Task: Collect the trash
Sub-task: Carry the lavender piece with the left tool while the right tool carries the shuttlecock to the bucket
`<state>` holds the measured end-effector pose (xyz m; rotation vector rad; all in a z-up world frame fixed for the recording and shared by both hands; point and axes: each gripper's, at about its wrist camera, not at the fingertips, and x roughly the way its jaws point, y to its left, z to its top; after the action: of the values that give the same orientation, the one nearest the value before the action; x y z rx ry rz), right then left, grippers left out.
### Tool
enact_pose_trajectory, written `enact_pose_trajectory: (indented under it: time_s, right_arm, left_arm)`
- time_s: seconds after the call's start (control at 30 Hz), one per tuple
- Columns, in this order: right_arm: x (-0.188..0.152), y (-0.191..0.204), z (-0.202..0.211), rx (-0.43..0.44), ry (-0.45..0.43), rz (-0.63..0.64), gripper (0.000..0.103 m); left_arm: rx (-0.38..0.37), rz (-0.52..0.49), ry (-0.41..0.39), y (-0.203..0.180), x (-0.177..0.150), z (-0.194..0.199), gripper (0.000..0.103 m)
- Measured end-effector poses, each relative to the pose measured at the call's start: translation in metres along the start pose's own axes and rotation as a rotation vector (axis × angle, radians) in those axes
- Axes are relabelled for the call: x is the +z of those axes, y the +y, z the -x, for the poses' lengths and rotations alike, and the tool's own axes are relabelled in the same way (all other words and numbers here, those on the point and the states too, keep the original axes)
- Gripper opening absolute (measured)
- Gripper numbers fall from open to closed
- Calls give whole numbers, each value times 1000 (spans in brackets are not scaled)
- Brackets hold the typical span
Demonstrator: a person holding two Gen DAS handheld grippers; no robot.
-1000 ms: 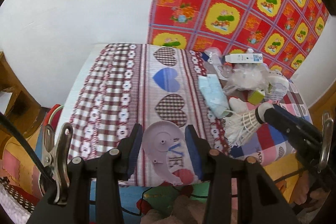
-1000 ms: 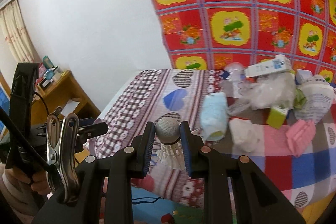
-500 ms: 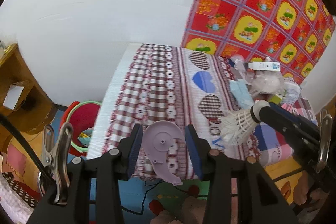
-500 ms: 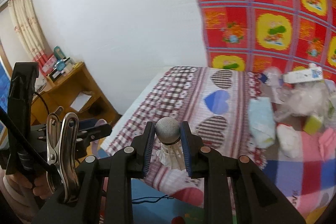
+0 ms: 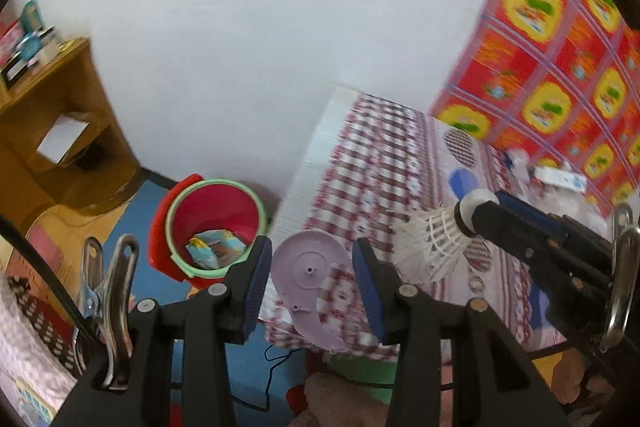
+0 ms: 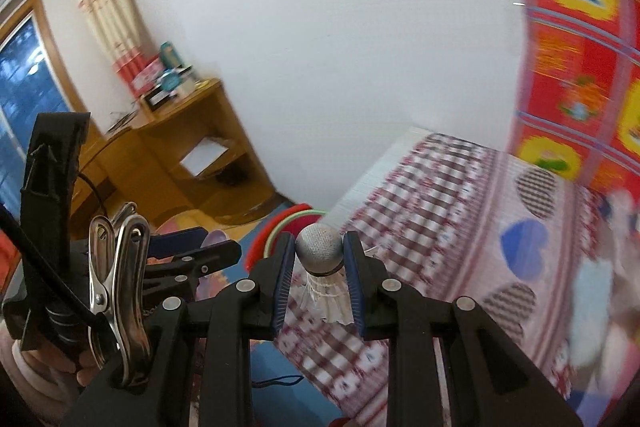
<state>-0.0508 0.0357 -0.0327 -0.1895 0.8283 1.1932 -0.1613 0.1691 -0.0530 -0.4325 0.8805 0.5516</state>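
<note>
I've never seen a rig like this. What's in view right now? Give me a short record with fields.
left gripper: jaws closed on a lilac plastic disc piece
right gripper: jaws closed on the cork of a white shuttlecock
bin: red bucket on the floor beside the bed, some wrappers inside
bed: checked cover with hearts, more litter at the far end, blurred
other: wooden desk by the wall

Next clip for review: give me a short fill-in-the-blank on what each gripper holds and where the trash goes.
1. The right gripper is shut on a white ____.
2. The left gripper holds a flat plastic piece coloured ____.
3. The bucket on the floor has a red inside and a ____ rim.
4. Inside the bucket lies a colourful ____.

Missing words: shuttlecock; lilac; green; wrapper
</note>
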Motion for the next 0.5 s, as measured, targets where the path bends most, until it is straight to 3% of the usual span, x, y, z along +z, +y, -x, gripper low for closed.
enact_pose_trajectory:
  time_s: [0.5]
  right_arm:
    - [59,52,-107,180,130,246,26]
  left_arm:
    - [151,299,-74,86,23,-16,44]
